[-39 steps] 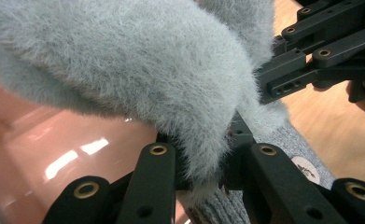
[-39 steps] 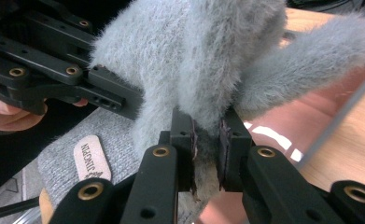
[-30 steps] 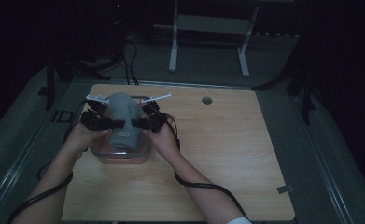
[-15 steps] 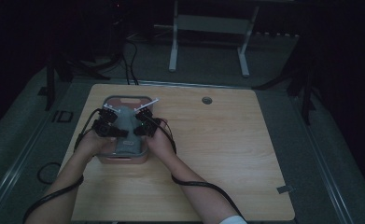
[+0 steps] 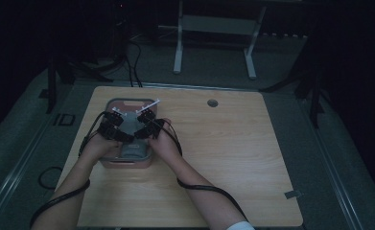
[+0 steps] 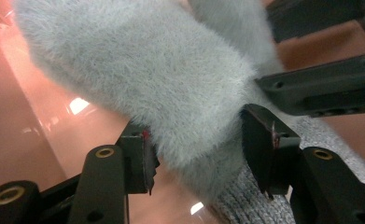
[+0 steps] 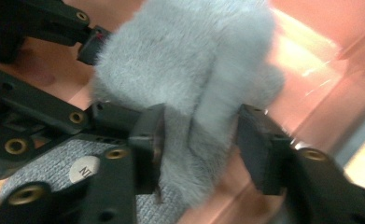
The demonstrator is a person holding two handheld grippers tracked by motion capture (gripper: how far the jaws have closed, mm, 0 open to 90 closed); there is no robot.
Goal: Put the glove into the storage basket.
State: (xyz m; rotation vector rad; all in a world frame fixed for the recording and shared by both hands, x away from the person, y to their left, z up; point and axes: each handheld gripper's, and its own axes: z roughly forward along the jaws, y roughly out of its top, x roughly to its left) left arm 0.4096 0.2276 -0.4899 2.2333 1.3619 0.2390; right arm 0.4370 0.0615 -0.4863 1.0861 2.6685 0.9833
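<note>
A fuzzy grey garment (image 6: 138, 79) with a knitted grey cuff (image 7: 45, 172) lies low inside a pink bin (image 5: 127, 102) at the table's left. My left gripper (image 6: 199, 149) has its jaws pressed into the fuzz from both sides, shut on it. My right gripper (image 7: 199, 135) is shut on another fold of the same garment (image 7: 194, 60). From above, the left gripper (image 5: 123, 135) and right gripper (image 5: 141, 132) meet tip to tip over the bin, with the garment (image 5: 133, 150) beneath them. A white round label (image 7: 84, 169) shows on the cuff.
The wooden table (image 5: 223, 158) stretches to the right of the bin, with a round cable hole (image 5: 212, 102) near its far edge and a bit of tape (image 5: 293, 194) at the right front. Black cables (image 5: 209, 189) trail from both grippers. A white stand (image 5: 214, 26) is beyond the table.
Both grippers have come down together with the grey garment, from held up over the bin to low inside it. The hands have moved slightly toward the person.
</note>
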